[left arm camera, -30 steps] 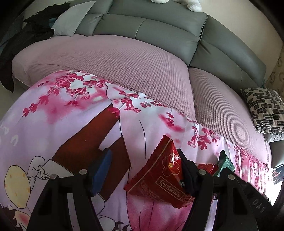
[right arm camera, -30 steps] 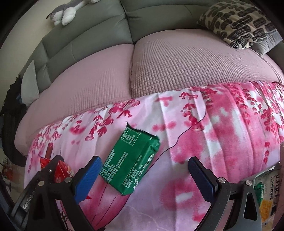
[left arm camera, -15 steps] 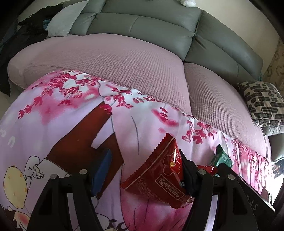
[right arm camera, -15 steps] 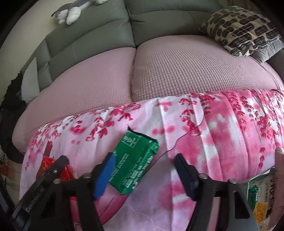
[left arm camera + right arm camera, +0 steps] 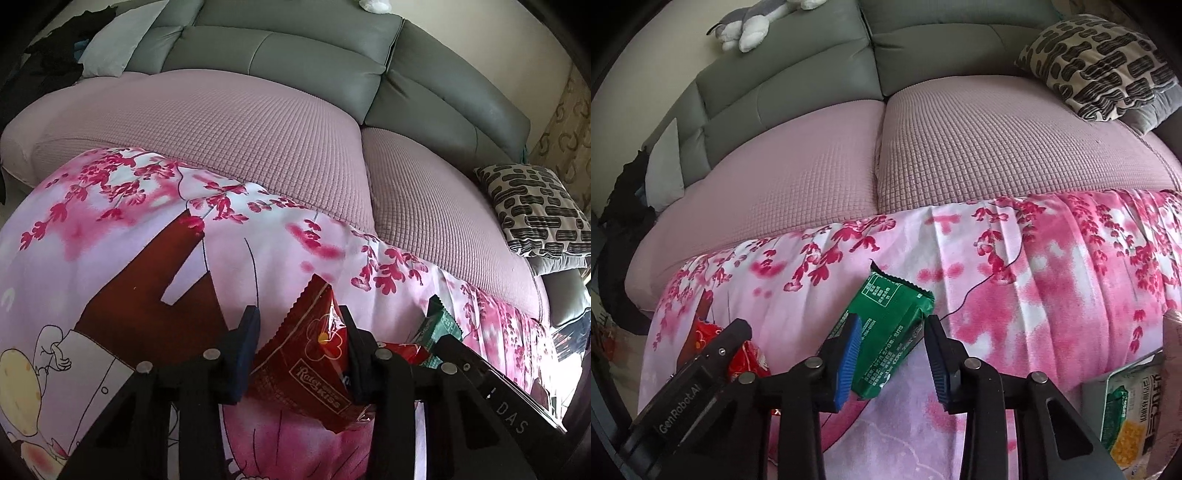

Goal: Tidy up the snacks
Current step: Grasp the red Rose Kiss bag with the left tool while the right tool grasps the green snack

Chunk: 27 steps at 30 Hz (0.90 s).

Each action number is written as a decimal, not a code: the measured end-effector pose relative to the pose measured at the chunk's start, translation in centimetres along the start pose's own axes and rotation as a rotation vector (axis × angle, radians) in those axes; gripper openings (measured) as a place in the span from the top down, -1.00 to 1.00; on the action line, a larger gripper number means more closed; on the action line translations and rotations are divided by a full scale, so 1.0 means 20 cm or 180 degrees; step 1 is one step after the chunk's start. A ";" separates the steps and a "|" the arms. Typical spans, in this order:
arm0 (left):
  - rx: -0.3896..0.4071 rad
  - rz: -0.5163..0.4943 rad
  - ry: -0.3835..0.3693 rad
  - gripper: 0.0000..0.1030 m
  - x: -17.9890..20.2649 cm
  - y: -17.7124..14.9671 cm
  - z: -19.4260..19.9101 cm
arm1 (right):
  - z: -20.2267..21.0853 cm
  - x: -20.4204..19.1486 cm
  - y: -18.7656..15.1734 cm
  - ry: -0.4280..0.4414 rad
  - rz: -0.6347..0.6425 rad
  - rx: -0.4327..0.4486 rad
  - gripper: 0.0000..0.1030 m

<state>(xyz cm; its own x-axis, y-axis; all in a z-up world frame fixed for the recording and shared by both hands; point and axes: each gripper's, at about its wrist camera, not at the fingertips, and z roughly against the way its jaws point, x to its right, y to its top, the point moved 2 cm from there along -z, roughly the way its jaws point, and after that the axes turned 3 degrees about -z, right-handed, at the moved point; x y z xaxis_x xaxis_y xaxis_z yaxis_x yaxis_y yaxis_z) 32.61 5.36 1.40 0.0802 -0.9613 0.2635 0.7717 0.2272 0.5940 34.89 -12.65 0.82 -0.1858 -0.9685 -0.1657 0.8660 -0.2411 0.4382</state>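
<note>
A red snack packet (image 5: 306, 363) lies on the pink floral cloth (image 5: 258, 266). My left gripper (image 5: 299, 332) has its jaws closed in on both sides of it. A green snack packet (image 5: 886, 328) lies on the same cloth; my right gripper (image 5: 892, 334) has its jaws narrowed around it, and the right pad seems a little clear of the wrapper. The green packet also shows in the left wrist view (image 5: 441, 325), the red one in the right wrist view (image 5: 746, 360). Each view shows the other gripper's body beside its own.
A pink-covered grey sofa (image 5: 960, 140) fills the background, with a patterned cushion (image 5: 1097, 66) at right and a plush toy (image 5: 753, 22) on its backrest. A yellow-green snack bag (image 5: 1134, 417) lies at the lower right. Dark clothes (image 5: 55, 59) lie at the far left.
Both grippers narrowed their jaws around their packets, the left around the red one and the right around the green one. Both views shifted slightly.
</note>
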 end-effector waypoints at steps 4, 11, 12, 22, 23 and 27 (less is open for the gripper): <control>-0.0001 0.0025 -0.0006 0.17 -0.01 0.00 0.00 | -0.01 0.02 0.01 0.0083 -0.0118 -0.0018 0.24; 0.0011 0.0049 0.0024 0.17 -0.02 0.00 0.01 | -0.03 0.02 0.00 0.0153 -0.0182 -0.0037 -0.26; 0.0022 0.0058 0.0047 0.17 -0.02 0.00 0.01 | -0.03 0.01 0.00 0.0134 -0.0163 -0.0034 -0.26; 0.0051 0.0101 0.0106 0.17 -0.05 0.01 0.03 | -0.12 -0.13 -0.06 -0.0145 0.0162 -0.0044 -0.40; 0.0050 0.0104 0.0105 0.16 -0.05 0.01 0.03 | -0.12 -0.13 -0.06 -0.0169 0.0180 -0.0039 -0.40; 0.0048 0.0107 0.0102 0.16 -0.05 0.01 0.03 | -0.12 -0.14 -0.07 -0.0216 0.0215 -0.0017 -0.40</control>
<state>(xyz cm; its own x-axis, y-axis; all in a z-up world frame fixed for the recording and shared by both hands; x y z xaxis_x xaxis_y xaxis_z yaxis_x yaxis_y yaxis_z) 32.31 6.43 1.66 0.1264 -0.9575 0.2592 0.7586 0.2617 0.5967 35.27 -9.41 -1.41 -0.1577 -0.9846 -0.0755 0.8801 -0.1748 0.4415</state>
